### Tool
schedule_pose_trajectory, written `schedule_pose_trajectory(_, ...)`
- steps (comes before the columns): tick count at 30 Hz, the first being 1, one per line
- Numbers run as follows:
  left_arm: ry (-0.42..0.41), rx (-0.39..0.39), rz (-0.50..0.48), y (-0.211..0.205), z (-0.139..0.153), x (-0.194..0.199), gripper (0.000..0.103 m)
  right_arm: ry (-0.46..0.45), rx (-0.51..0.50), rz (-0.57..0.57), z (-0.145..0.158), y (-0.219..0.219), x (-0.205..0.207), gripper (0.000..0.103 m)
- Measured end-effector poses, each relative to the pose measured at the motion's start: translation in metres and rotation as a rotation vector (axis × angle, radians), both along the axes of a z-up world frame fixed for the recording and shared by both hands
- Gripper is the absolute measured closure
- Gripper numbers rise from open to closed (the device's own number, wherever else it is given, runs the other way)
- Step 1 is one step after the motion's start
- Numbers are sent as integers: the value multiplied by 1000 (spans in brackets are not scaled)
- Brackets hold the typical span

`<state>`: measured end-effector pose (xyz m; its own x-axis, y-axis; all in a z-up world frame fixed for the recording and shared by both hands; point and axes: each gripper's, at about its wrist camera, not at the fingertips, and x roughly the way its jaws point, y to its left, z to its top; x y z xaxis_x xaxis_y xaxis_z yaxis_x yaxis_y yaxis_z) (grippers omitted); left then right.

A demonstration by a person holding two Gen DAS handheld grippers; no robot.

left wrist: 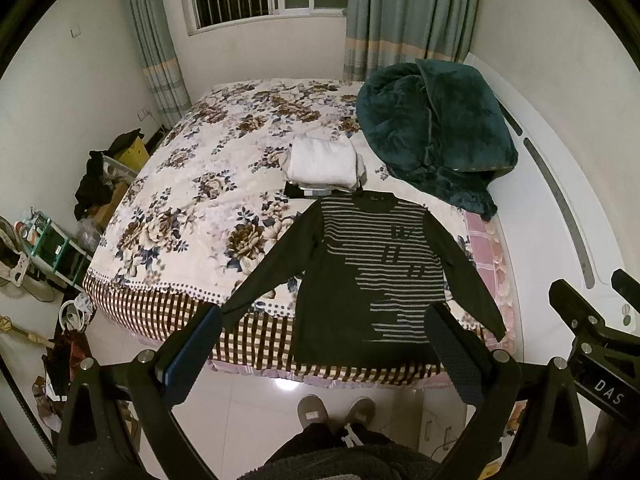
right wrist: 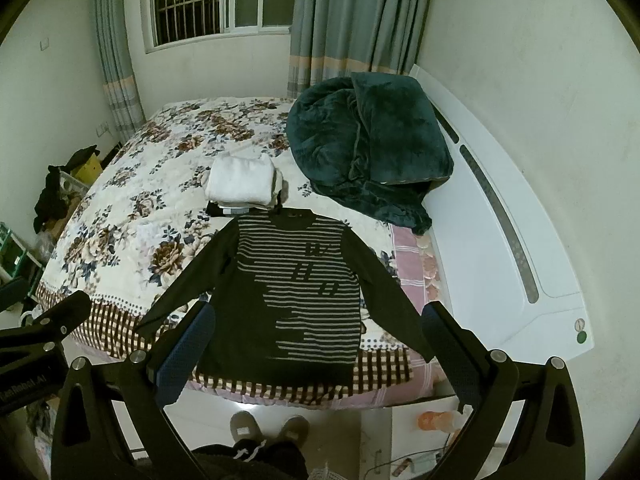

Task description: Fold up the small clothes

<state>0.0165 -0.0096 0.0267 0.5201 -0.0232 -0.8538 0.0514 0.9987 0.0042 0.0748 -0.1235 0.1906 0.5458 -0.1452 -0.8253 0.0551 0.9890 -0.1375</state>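
Observation:
A dark long-sleeved sweater (left wrist: 360,280) (right wrist: 296,300) with grey stripes lies flat, front up, at the near edge of the floral bed (left wrist: 192,184) (right wrist: 132,200), sleeves spread out to both sides. Just beyond its collar sits a stack of folded clothes (left wrist: 324,164) (right wrist: 242,184), white on top. My left gripper (left wrist: 324,320) is open and empty, held above the floor in front of the sweater's hem. My right gripper (right wrist: 314,318) is open and empty too, at about the same height in front of the bed.
A crumpled dark green blanket (left wrist: 436,132) (right wrist: 368,136) fills the bed's far right by the white headboard (left wrist: 560,208) (right wrist: 500,216). A person's slippered feet (left wrist: 336,410) (right wrist: 270,428) stand on the tiled floor. Boxes, clothes and a shelf (left wrist: 60,240) crowd the left.

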Motion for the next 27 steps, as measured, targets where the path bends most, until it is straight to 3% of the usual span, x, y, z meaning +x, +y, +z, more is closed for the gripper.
schedule_pose_trajectory(10,2,-12,-4,8,4,15,0,17,6,-18,-4,2,22,0)
schedule_pose_trajectory(14,-13,-3,1,13,-10,30,0,44,43,-55,-28,-3,36,0)
schedule_pose_trajectory(18,-37,25,0,14,-41,52,0,84,120,-138,-72,-28,55,0)
schedule_pose_trajectory(21,-36,46,1,12,-76,78,0,105,139,-269,-118,-67,71,0)
schedule_pose_trajectory(25,14,69,4,-2,-136,120,0,151,185,-504,-210,-148,87,0)
schedule_pose_trajectory(27,48,105,-3,-13,-171,140,0,184,244,-620,-264,-191,88,6)
